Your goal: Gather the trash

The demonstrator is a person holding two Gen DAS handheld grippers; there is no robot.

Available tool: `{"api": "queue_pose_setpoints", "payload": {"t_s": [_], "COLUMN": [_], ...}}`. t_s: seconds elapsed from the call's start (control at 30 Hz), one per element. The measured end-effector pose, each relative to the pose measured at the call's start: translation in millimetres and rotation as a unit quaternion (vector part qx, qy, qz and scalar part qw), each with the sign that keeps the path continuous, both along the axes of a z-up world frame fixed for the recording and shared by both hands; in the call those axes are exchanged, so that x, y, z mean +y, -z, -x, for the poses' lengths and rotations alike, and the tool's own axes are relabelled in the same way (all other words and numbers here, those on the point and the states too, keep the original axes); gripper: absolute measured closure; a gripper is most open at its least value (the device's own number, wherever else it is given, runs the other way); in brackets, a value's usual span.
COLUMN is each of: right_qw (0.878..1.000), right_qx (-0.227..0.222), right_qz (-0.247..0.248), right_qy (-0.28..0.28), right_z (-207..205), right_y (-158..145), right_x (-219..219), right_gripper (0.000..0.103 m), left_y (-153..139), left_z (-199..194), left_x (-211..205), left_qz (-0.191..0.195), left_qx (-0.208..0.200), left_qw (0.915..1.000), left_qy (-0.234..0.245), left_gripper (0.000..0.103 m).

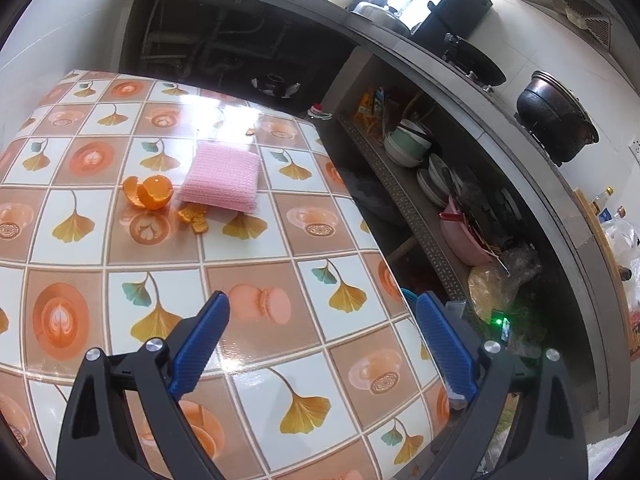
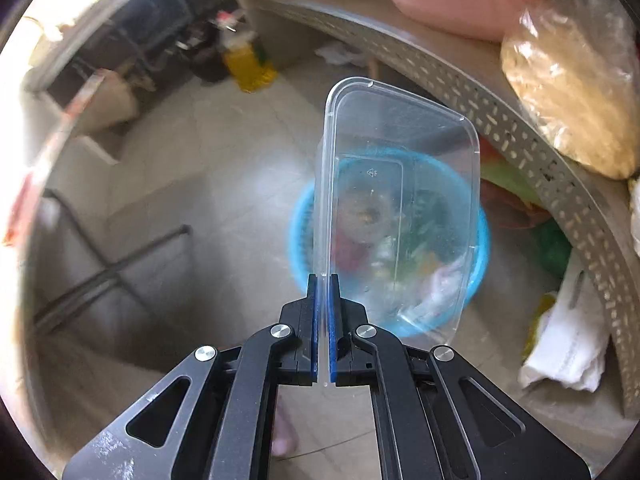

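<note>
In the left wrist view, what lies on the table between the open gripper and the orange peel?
Nothing: between the left gripper and the orange peel the left wrist view shows only bare patterned tablecloth.

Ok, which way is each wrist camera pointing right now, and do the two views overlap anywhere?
Left wrist: sits behind the open left gripper, looking across the patterned table at orange peel and a pink cloth; shelves to the right.
Right wrist: sits behind the right gripper, looking down at the floor; it is shut on a clear plastic container above a blue trash basket.
Shared: the perforated shelf edge, pink basin and bagged flat food.
</note>
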State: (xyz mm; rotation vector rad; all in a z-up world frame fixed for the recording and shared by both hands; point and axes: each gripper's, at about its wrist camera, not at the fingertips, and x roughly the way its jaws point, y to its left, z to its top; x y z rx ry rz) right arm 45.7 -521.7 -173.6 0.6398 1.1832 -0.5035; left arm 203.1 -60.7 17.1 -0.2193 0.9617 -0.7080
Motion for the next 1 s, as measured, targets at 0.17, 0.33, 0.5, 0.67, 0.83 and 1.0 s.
{"api": "queue_pose_setpoints", "payload": {"t_s": [0.17, 0.33, 0.5, 0.67, 0.83, 1.0], "right_qw": [0.998, 0.996, 0.998, 0.998, 0.997, 0.995], "right_qx": [0.030, 0.018, 0.010, -0.003, -0.032, -0.079], "right_qz": [-0.048, -0.050, -0.026, 0.001, 0.025, 0.037], "right_qy": [0.042, 0.068, 0.064, 0.066, 0.061, 0.056], "right_z": [3, 16, 26, 33, 44, 48], "right_y": [33, 31, 21, 12, -14, -45], "right_x": [-33, -40, -34, -26, -3, 23], "right_gripper": [0.093, 0.066, 0.058, 0.053, 0.047, 0.039], "left_y": [1, 2, 3, -2, -5, -6], "left_z": [-3, -3, -1, 4, 7, 8], "left_x": [5, 3, -5, -7, -3, 1], "left_qz": [-0.006, -0.006, -0.004, 0.001, 0.005, 0.008], "left_qx": [0.004, 0.007, 0.010, 0.004, -0.001, 0.001], "left_qw": [0.9999, 0.9999, 0.9999, 1.0000, 1.0000, 1.0000], "left_qy": [-0.010, -0.006, 0.000, 0.006, 0.004, 0.000], "left_gripper": [0.011, 0.011, 0.011, 0.011, 0.011, 0.011]}}
